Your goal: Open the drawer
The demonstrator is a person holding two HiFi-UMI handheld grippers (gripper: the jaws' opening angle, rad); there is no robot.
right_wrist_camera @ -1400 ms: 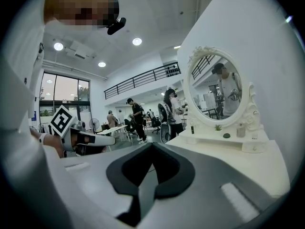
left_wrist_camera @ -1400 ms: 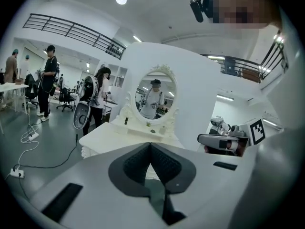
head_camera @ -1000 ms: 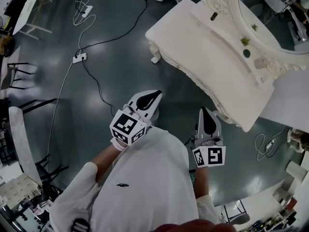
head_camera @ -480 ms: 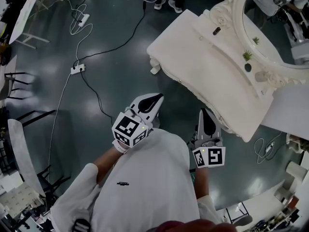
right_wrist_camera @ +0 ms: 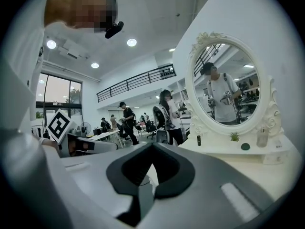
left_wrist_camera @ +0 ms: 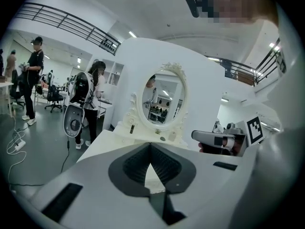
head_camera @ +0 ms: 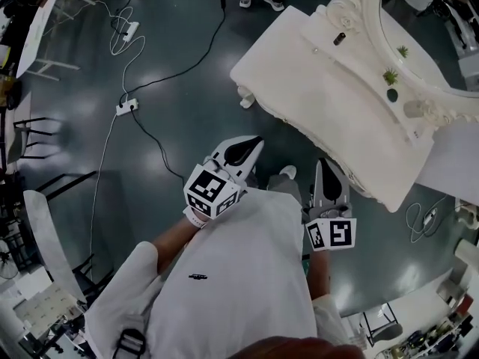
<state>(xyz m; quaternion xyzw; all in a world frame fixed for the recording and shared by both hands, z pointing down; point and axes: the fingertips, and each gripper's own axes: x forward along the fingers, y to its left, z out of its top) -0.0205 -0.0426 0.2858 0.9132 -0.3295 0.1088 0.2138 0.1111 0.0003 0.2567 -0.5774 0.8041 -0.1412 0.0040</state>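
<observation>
Left tongs [head_camera: 251, 143]: I had them clenched, empty.
Right tongs [head_camera: 324, 166]: clenched, empty, near the tabletop [head_camera: 329, 88] edge.
Mirror [head_camera: 426, 32]: upright at tabletop's far side.

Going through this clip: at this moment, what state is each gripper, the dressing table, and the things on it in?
Left gripper: shut, nothing between its jaws.
Right gripper: shut, nothing between its jaws.
Dressing table: no drawer pulled out; neither gripper touches it.
Mirror: upright at the back of the table.
Dark bottle: standing upright beside the mirror.
</observation>
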